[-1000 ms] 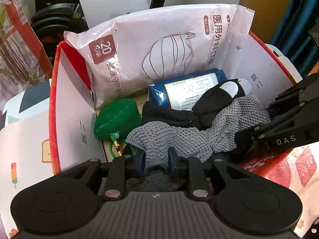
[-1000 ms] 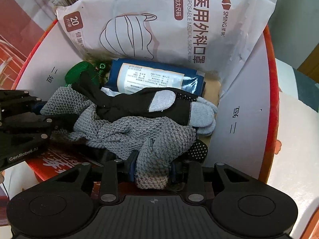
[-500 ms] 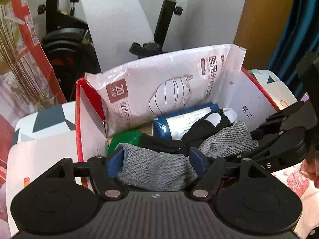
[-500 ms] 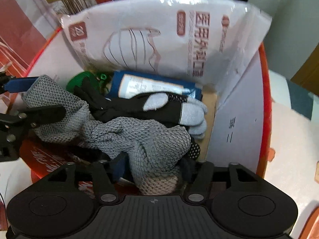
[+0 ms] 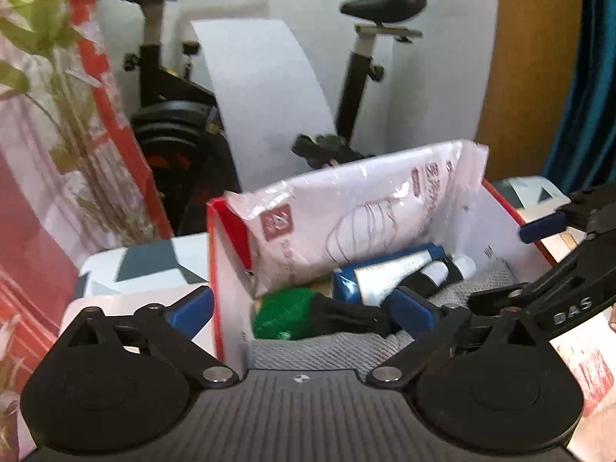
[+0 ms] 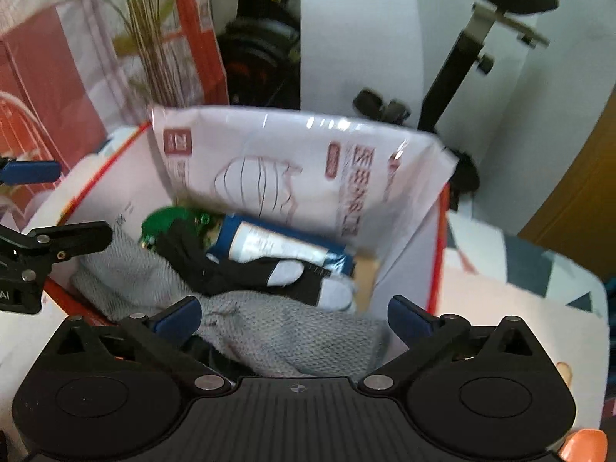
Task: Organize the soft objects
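Note:
A red-and-white box (image 5: pixel 227 288) holds a white mask pack (image 5: pixel 365 223), a blue packet (image 5: pixel 385 273), a green pouch (image 5: pixel 285 313), a black glove (image 6: pixel 238 273) and a grey knit cloth (image 6: pixel 292 335). The cloth lies loose across the front of the box. My left gripper (image 5: pixel 304 310) hovers above the box's near left corner, its jaws opening wide, and the cloth below them is not pressed. Above the cloth's other end my right gripper (image 6: pixel 294 315) is also opening, with nothing gripped. Each gripper appears at the edge of the other's view.
Behind the box stand an exercise bike (image 5: pixel 358 88), a curved white sheet (image 5: pixel 261 88) and a plant (image 6: pixel 146 38) by a red-patterned bag (image 6: pixel 50 88). The box rests on a patterned cloth (image 6: pixel 519 288). A wooden panel (image 5: pixel 519 77) and a blue curtain (image 5: pixel 593 96) are at right.
Both grippers were shut on the ends of the grey cloth; they have opened wide, let it drop into the box, and lifted up and tilted back.

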